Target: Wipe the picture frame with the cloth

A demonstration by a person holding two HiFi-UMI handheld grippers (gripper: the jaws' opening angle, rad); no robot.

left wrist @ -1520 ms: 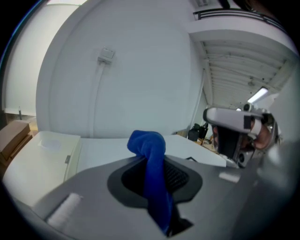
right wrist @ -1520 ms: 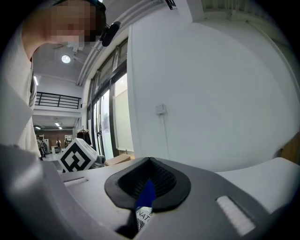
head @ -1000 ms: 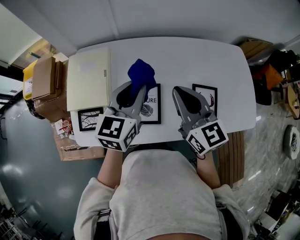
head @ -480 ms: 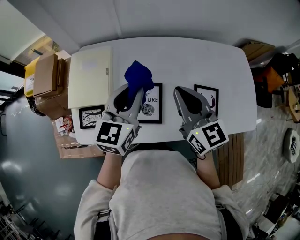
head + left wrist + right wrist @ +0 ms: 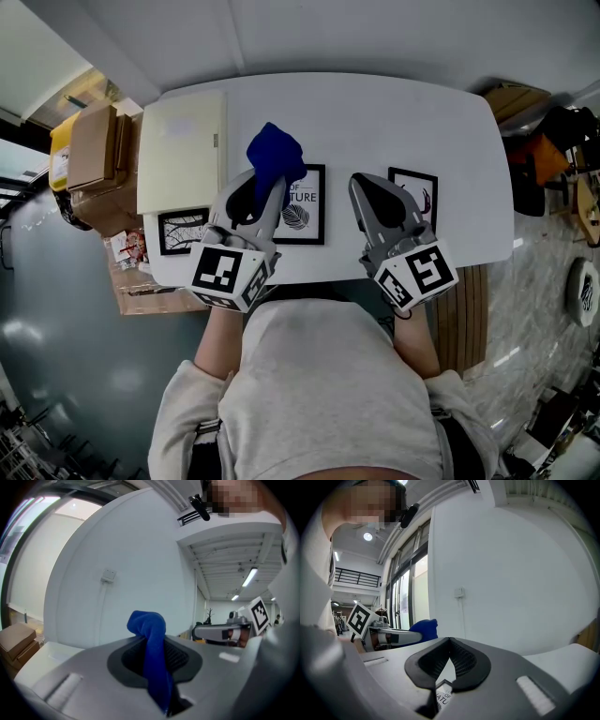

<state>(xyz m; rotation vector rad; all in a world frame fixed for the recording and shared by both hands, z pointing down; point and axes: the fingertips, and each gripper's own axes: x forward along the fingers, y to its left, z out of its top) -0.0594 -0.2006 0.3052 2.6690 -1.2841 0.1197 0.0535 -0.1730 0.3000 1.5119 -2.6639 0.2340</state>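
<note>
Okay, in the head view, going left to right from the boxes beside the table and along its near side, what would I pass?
cardboard boxes → left picture frame → middle picture frame → right picture frame

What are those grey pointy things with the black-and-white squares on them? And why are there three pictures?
A person is at a white table and holds a grabbing tool in each hand, a bit like big tongs. The checkered cubes are parts of those tools. One picture comes from a camera on the person's head, looking down. The other two come from small cameras that ride on each tool and look along its jaws. The left tool is pinching a blue cloth. The right tool is closed with nothing in it. On the table lie three picture frames and a pale flat board. The cloth is for wiping a frame.
</note>
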